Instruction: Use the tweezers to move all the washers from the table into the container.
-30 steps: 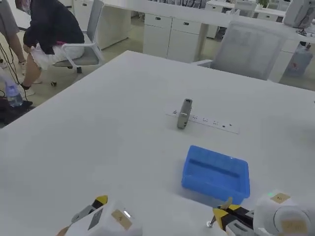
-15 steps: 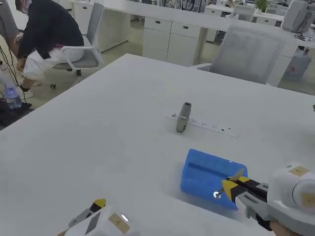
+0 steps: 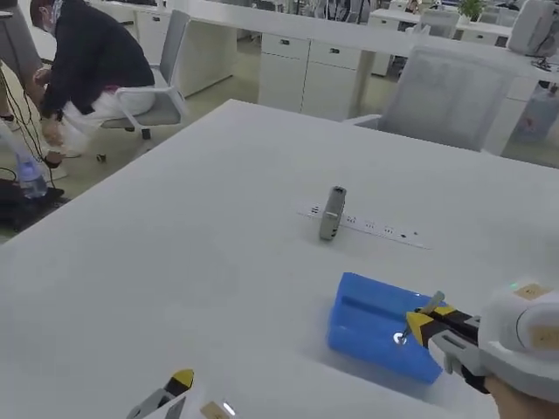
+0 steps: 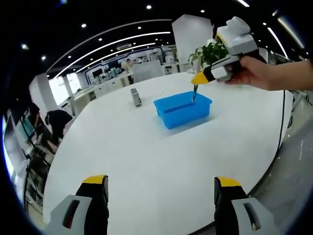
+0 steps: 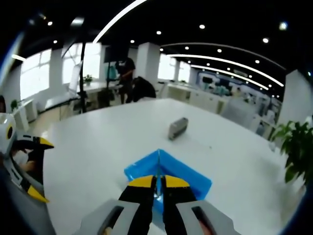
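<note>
Over container, right tool pinches tweezers tip-down; left tool jaws apart.

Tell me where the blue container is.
Head view, lower right of the table: the blue container sits near the grey device, beneath the right gripper's tweezers.

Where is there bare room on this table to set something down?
The table is bare left of the grey block and blue container, and in the gap between them. Crowded: over the container, where the right tool holds tweezers.
</note>
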The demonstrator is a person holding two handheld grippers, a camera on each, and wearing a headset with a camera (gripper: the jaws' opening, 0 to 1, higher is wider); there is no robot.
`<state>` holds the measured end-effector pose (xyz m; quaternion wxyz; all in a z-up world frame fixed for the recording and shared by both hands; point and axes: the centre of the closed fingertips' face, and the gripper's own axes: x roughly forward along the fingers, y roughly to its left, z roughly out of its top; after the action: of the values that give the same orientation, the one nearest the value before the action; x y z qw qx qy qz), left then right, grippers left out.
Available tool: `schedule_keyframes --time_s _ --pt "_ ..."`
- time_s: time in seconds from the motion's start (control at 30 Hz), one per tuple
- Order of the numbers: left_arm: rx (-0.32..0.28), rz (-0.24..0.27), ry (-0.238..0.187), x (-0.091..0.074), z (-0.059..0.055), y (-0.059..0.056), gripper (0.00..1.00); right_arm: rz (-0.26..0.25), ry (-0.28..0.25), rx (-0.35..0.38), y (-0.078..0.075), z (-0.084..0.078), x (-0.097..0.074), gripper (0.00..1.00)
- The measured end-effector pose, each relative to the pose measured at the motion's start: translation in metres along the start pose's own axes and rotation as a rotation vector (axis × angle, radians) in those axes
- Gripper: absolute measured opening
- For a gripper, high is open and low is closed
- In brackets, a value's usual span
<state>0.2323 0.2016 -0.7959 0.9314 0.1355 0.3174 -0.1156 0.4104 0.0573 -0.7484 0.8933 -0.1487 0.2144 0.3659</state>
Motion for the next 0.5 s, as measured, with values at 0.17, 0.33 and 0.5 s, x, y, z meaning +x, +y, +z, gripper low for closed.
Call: schedule_keyframes --time_s 0.17,0.33,0.5 --pt "0.004 -0.001 0.011 0.001 -0.002 0.0 0.91 -0.006 0.03 0.015 -0.005 -0.014 0.011 0.02" --pt "0.006 -0.005 0.018 0.002 -0.003 -0.001 0.92 -0.004 0.059 0.034 -0.008 -0.026 0.02 0.01" --pt "0.008 -0.004 0.024 0.002 -0.004 -0.001 0.91 0.005 0.077 0.037 -0.005 -0.034 0.022 0.01"
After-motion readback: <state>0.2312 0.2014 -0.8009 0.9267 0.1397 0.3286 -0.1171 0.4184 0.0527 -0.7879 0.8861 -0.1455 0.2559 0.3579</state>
